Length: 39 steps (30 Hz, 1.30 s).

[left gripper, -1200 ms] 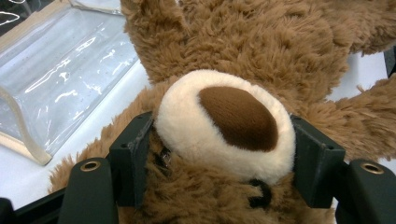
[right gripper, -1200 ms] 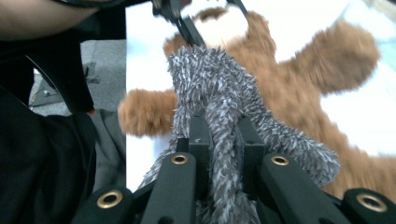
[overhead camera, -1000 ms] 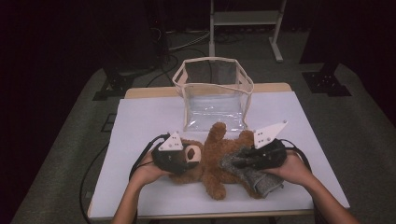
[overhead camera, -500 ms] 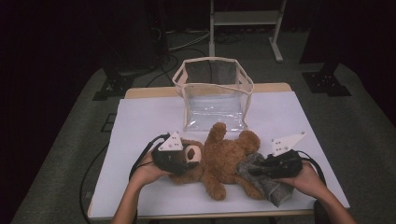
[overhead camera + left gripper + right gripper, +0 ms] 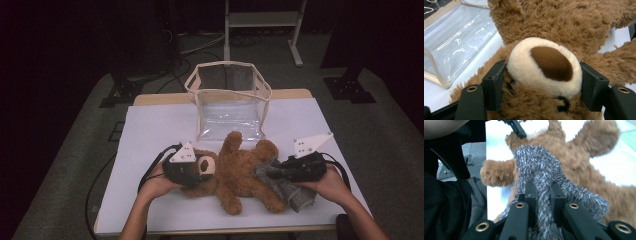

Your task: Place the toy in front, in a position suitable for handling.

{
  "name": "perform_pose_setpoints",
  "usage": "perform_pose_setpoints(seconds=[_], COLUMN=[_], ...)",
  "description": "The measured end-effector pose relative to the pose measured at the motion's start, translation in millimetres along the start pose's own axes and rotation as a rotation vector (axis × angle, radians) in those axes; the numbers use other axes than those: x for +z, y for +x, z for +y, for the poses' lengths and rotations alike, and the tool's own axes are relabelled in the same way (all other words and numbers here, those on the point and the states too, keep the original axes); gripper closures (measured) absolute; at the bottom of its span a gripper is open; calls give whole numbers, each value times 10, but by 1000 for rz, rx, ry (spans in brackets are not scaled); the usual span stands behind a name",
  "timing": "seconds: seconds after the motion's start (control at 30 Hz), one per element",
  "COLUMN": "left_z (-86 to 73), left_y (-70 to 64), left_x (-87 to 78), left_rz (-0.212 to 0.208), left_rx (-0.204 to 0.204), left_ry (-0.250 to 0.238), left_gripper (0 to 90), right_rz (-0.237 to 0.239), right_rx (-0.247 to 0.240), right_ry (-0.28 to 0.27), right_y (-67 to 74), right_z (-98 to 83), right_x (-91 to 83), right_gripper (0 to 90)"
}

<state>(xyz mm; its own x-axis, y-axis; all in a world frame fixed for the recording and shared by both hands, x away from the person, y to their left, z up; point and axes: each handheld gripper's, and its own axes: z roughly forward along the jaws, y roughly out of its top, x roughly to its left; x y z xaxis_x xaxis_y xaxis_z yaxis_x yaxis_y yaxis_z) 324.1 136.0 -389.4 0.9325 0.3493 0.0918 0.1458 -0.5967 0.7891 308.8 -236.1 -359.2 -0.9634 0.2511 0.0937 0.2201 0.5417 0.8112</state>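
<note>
A brown teddy bear (image 5: 240, 172) lies on its back on the white table (image 5: 160, 130), head to the left. My left gripper (image 5: 201, 169) is shut on its cream muzzle (image 5: 544, 65), one jaw on each side (image 5: 544, 72). A grey fuzzy cloth (image 5: 295, 195) drapes over the bear's leg at the right. In the right gripper view the grey cloth (image 5: 541, 165) runs from the bear's body (image 5: 579, 157) down between the jaws, and my right gripper (image 5: 544, 192) is shut on it. That right gripper (image 5: 270, 172) lies low, pointing left at the bear.
A clear plastic bag (image 5: 227, 100) with beige trim stands open just behind the bear, and its wall (image 5: 456, 37) lies close to the bear's head. The table's front edge is near the person's forearms. Dark floor and stands surround the table.
My right gripper has moved to the right with the grey cloth, drawing it off the bear's middle toward the leg. The left gripper and the bear's head have stayed put.
</note>
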Motion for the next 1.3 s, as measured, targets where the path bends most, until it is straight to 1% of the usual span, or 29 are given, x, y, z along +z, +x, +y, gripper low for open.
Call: perform_pose_setpoints(seconds=[0.13, 0.17, 0.2, 0.37, 0.5, 0.63, 0.77, 0.87, 0.97, 1.1, 1.3], left_z=[-2, -2, -2, -3, -6, -4, -5, -7, -9, -8, -6], left_y=[-1, -3, -5, -10, -3, -5, -10, -9, -4, -9, -16], left_x=[-1, -2, -3, -6, -4, -3, -4, -5, -6, -6, -11], left_rz=[-2, -2, -3, -5, -6, -6, -4, -6, -9, -10, -11], left_rx=[3, 5, 5, 5, 5, 7, 5, 5, 7, 8, 15], left_ry=[0, 0, 1, 3, 1, 2, 2, 1, -1, -1, 3], left_gripper=[316, 316, 316, 316, 316, 316, 316, 316, 317, 317, 317], right_rz=[16, 23, 23, 40, 44, 42, 47, 54, 62, 67, 61], right_rx=[-20, -32, -32, -42, -37, -31, -39, -40, -16, 20, 48], right_ry=[0, 4, 4, 10, 13, 3, 2, 14, 12, 4, 7], right_y=[-3, -14, -14, -65, -75, -84, -69, -61, -57, -68, -44], right_z=[130, 193, 193, 302, 313, 317, 349, 319, 238, 78, -86], right_x=[98, 156, 156, 280, 310, 290, 321, 361, 352, 295, 210], right_gripper=[795, 795, 795, 795, 795, 794, 795, 795, 795, 794, 793])
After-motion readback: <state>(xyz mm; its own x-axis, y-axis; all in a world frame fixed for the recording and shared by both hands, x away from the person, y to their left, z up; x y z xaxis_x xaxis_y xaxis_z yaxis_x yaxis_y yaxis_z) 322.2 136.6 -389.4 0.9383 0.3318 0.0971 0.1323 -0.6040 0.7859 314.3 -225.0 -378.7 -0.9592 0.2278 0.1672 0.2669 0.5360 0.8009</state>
